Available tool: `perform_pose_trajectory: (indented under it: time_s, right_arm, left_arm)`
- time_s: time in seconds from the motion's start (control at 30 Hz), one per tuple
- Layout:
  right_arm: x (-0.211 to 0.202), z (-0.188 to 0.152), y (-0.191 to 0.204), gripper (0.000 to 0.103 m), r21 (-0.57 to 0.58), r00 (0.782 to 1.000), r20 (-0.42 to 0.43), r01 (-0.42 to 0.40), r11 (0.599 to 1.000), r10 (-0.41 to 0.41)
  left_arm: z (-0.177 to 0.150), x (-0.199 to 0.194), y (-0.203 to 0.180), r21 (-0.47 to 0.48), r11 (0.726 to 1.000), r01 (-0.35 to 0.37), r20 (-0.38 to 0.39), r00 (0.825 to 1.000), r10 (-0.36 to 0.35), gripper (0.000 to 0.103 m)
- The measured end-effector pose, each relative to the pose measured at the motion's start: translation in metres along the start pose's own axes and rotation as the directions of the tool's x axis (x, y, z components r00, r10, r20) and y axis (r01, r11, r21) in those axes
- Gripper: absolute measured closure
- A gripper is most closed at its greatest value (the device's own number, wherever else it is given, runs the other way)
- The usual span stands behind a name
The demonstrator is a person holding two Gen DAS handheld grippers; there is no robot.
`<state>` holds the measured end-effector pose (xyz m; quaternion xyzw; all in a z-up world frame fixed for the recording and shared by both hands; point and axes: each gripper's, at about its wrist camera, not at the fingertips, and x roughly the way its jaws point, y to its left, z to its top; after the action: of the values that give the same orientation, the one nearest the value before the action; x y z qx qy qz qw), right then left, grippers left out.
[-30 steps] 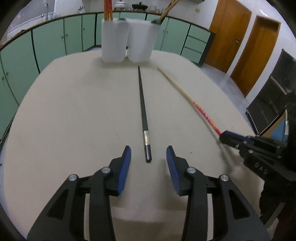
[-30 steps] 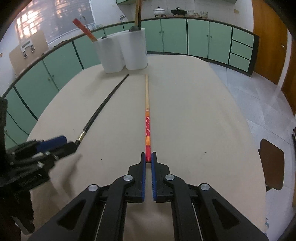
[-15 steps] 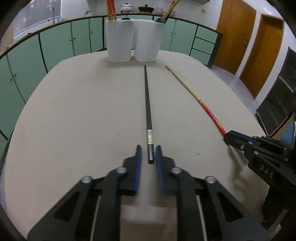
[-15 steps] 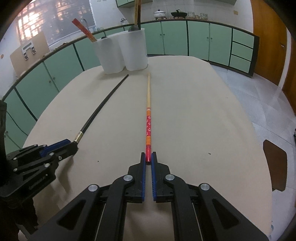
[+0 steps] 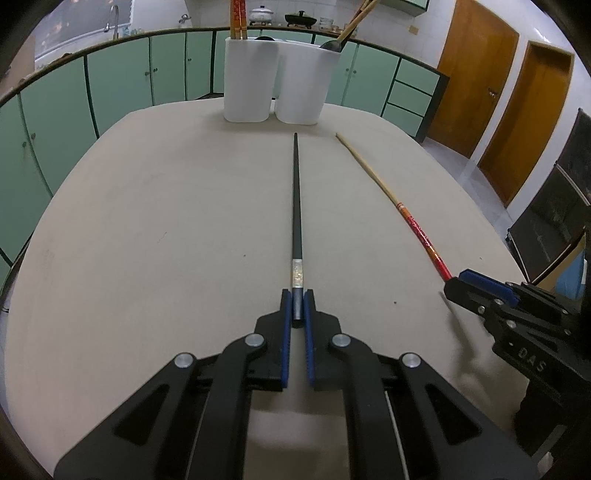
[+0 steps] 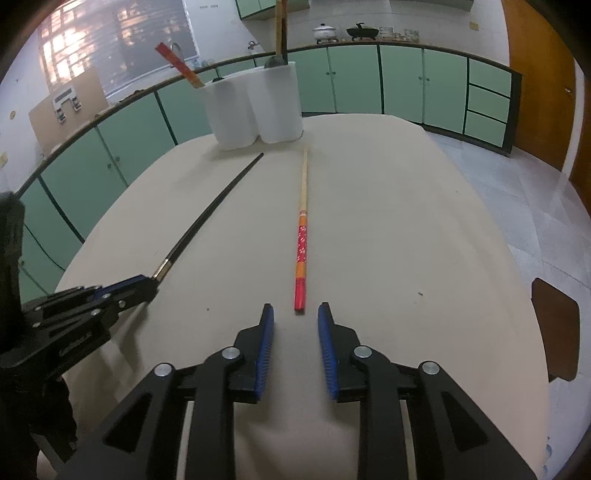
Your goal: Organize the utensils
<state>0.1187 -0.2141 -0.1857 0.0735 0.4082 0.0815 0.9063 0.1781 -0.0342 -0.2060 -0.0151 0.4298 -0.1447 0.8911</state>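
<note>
A long black chopstick (image 5: 296, 206) lies on the beige table, pointing at two white utensil holders (image 5: 275, 92). My left gripper (image 5: 297, 301) is shut on its near end, also shown in the right wrist view (image 6: 146, 286). A wooden chopstick with a red patterned end (image 6: 302, 236) lies to its right, also in the left wrist view (image 5: 399, 206). My right gripper (image 6: 295, 314) is open, its jaws just short of the red end and either side of it. The holders (image 6: 255, 105) contain red-ended chopsticks (image 5: 238, 18) and a dark spoon (image 5: 332, 42).
The beige table (image 5: 147, 221) has a rounded edge. Green cabinets (image 6: 369, 81) run behind it. Wooden doors (image 5: 517, 110) stand at the right. A brown stool (image 6: 556, 328) sits off the table's right side.
My left gripper moved forward and closed on the black chopstick's near end. My right gripper opened and let go of the red chopstick end.
</note>
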Motion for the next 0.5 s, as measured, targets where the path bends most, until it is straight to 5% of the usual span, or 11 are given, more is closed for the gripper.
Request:
perform_pose_trajectory:
  time_s: [0.1,0.2,0.5]
  right_arm:
    - [0.006,0.006,0.002,0.082,-0.001,1.000,0.000,0.011,1.000,-0.011]
    - [0.012,0.008,0.006,0.097,-0.031,0.999,-0.015,0.046,0.998,-0.046]
    - [-0.011,0.018,0.013,0.097,-0.057,0.998,0.030,0.053,0.997,-0.052]
  left_arm:
    - [0.003,0.001,0.001,0.001,1.000,-0.003,0.002,1.000,0.003,0.097]
    - [0.004,0.000,0.003,-0.001,1.000,-0.006,0.006,1.000,0.006,0.097]
    - [0.016,-0.029,-0.001,0.043,0.999,-0.018,0.065,0.998,0.015,0.097]
